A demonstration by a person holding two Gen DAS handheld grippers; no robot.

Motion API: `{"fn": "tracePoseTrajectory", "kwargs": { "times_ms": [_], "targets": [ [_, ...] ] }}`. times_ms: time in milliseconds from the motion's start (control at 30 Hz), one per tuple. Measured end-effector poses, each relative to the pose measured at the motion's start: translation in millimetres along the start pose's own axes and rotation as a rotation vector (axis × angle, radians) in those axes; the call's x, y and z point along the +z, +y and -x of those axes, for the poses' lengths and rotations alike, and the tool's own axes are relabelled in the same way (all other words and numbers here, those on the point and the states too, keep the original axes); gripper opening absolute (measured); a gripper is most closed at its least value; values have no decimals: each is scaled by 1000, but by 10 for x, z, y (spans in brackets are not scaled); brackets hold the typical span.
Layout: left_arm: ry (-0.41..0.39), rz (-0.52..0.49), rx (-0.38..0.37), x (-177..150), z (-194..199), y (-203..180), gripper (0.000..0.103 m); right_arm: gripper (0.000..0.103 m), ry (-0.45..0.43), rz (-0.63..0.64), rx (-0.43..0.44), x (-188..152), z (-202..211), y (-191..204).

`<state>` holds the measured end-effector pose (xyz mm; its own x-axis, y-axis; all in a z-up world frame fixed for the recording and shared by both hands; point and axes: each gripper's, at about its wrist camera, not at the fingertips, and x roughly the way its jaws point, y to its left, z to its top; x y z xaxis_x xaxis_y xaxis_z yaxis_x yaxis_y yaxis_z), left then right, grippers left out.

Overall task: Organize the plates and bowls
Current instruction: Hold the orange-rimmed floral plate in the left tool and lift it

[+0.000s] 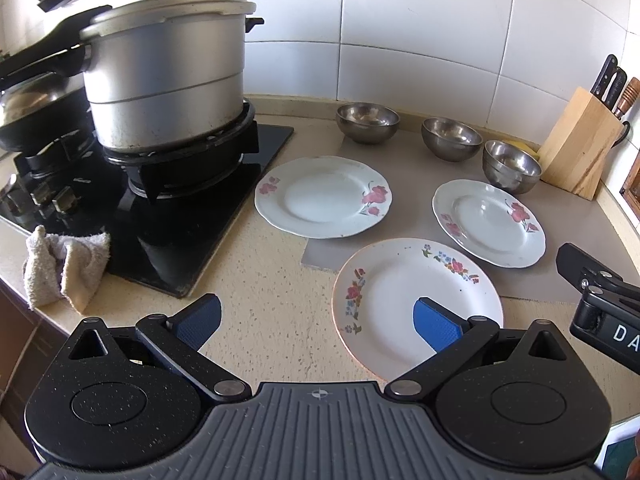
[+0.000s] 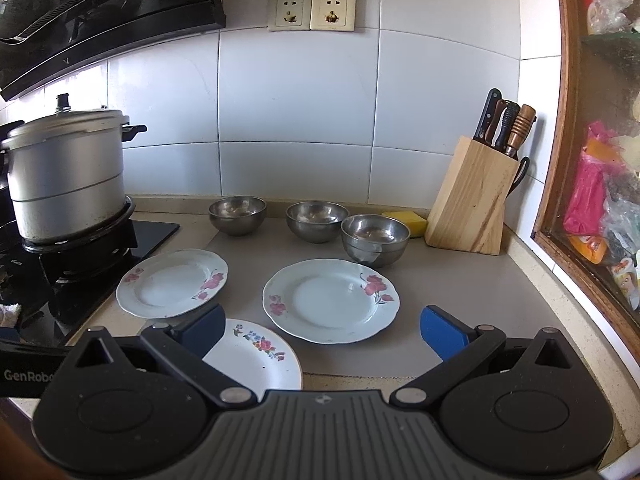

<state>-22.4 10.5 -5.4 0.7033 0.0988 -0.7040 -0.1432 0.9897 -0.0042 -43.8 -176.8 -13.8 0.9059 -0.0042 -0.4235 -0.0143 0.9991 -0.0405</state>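
Three flowered white plates lie flat on the counter: a left plate (image 1: 323, 197) (image 2: 172, 284), a right plate (image 1: 489, 223) (image 2: 330, 301) and a near plate with small mixed flowers (image 1: 416, 304) (image 2: 256, 356). Behind them stand three steel bowls: left bowl (image 1: 367, 122) (image 2: 237, 215), middle bowl (image 1: 451, 138) (image 2: 317, 221), right bowl (image 1: 511, 166) (image 2: 375, 245). My left gripper (image 1: 318, 322) is open above the near plate's left edge, holding nothing. My right gripper (image 2: 322, 334) is open over the right plate's near rim, also with nothing in it.
A lidded metal pot (image 1: 166, 76) (image 2: 66, 172) sits on the black gas stove (image 1: 160, 200) at left. A wooden knife block (image 1: 580, 144) (image 2: 472, 196) and yellow sponge (image 2: 404, 222) stand at back right. A folded rag (image 1: 64, 270) lies by the stove. A wooden-framed window (image 2: 580, 160) borders the right.
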Motion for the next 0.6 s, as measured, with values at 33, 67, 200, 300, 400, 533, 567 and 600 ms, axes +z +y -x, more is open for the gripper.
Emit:
{"fn": "tracePoseTrajectory", "kwargs": {
  "times_ms": [33, 67, 200, 300, 400, 533, 567, 600],
  "targets": [
    [1, -1, 2, -3, 0, 1, 98, 83, 1, 2, 1, -3, -2, 9],
    [2, -1, 1, -6, -2, 12, 98, 83, 2, 5, 0, -14, -1, 19],
    [4, 6, 2, -16, 2, 34, 98, 83, 7, 8, 3, -38, -1, 37],
    [4, 5, 0, -19, 6, 45, 98, 83, 7, 7, 2, -43, 4, 40],
    [6, 1, -2, -26, 7, 30, 98, 83, 9, 4, 4, -46, 10, 30],
    [3, -3, -6, -31, 15, 12, 98, 83, 10, 3, 4, -29, 13, 14],
    [3, -4, -7, -35, 16, 7, 98, 83, 9, 3, 4, -30, 16, 10],
    [3, -6, -7, -34, 16, 1, 98, 83, 8, 3, 3, -33, 20, 4]
  ]
}}
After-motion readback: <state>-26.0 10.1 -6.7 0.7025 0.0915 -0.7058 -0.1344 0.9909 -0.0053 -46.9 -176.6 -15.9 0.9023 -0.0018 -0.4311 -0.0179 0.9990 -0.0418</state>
